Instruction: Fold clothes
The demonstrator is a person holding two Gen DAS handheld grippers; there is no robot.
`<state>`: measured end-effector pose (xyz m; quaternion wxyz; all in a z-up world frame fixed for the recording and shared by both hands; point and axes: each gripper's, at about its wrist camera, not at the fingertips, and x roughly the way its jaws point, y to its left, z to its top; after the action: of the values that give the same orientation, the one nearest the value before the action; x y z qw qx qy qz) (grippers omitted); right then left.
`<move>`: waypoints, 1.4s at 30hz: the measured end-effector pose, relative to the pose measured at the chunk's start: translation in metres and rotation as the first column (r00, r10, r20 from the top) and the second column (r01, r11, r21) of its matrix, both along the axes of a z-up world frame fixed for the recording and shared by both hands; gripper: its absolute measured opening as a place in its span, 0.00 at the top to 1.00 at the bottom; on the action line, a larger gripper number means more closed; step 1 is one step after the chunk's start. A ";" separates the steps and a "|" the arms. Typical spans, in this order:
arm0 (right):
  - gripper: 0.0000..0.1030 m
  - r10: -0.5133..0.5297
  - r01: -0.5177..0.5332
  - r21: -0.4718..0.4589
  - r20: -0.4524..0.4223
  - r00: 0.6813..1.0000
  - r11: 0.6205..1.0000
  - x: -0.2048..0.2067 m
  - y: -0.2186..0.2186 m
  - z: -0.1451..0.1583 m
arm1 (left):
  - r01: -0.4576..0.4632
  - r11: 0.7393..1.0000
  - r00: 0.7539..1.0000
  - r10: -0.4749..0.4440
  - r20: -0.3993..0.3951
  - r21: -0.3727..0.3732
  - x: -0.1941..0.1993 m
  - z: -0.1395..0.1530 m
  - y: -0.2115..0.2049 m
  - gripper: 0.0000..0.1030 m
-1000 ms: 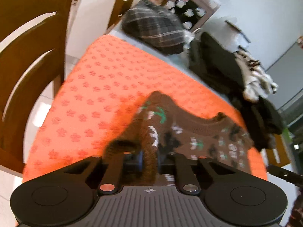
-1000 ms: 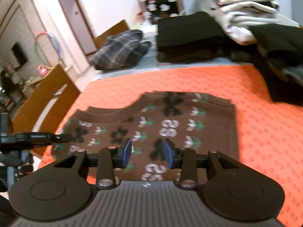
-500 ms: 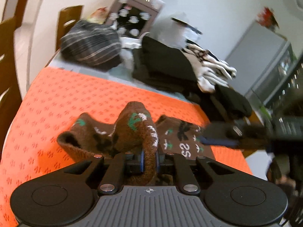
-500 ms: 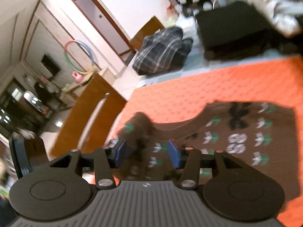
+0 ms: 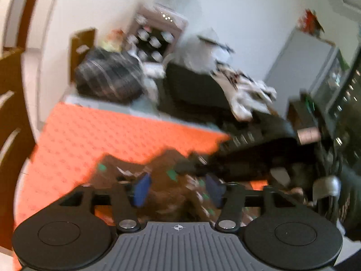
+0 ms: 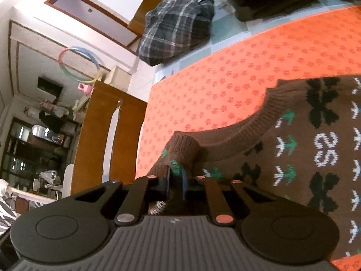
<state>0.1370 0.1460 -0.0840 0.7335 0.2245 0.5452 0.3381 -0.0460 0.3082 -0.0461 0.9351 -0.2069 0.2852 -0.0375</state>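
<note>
Right gripper closing on the brown sweater's bunched edge, lower centre over the orange cloth — left gripper opening, empty — thin pinch could slip, spoiling the fold.

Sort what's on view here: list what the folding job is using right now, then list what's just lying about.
In use:
- brown patterned sweater
- right gripper, closing on its ribbed edge
- left gripper, opening
- orange mat

Lying about:
- plaid garment
- black clothes
- wooden chair
</note>
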 end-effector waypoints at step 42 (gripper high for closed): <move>0.46 -0.317 0.344 0.262 -0.140 0.938 0.902 -0.030 -0.143 -0.017 | 0.445 0.895 0.895 -0.444 -0.037 0.027 0.067 -0.009 -0.103 0.89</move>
<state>0.1069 0.0033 -0.1015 0.7141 0.4316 0.4793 0.2722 0.0214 0.2055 -0.0550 0.9010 -0.1204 0.3396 -0.2418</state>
